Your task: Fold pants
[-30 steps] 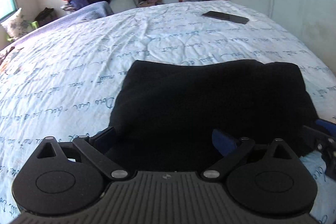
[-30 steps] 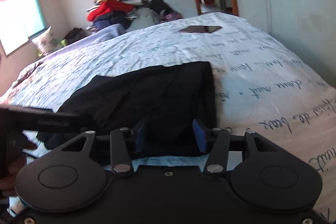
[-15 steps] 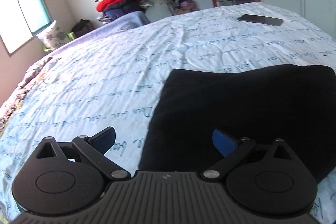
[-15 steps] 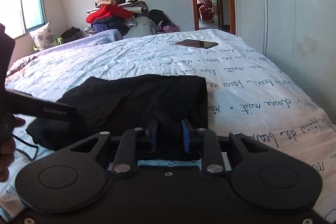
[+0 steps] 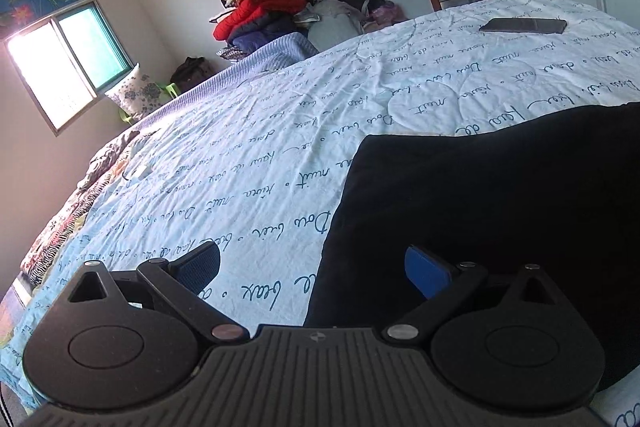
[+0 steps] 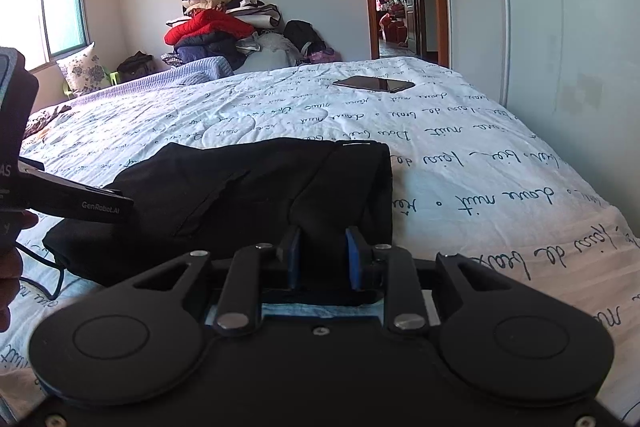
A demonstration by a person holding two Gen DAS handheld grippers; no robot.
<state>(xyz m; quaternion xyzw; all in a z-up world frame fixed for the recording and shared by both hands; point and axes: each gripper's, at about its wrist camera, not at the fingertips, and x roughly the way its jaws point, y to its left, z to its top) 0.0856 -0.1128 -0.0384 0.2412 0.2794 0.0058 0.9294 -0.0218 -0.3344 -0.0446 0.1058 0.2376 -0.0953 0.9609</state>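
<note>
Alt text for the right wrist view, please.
The right tool sits at the near edge of folded black pants on a script-printed quilt, fabric between its narrowed blue pads. A phone lies farther back.

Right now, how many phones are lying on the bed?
1. The phone lies flat on the bedspread, far side near the doorway, beyond the black pants. Others may be hidden.

Left tongs (image 5: 312, 269): your blue pads stand wide apart, nothing between them, the unit tilted and held low. In the right wrist view its black body (image 6: 60, 199) reaches in from the left edge, with your left hand (image 6: 8, 255) partly seen behind it.

Right tongs (image 6: 323, 255): your pads are drawn close, with black cloth in the narrow gap between them; held level.
</note>
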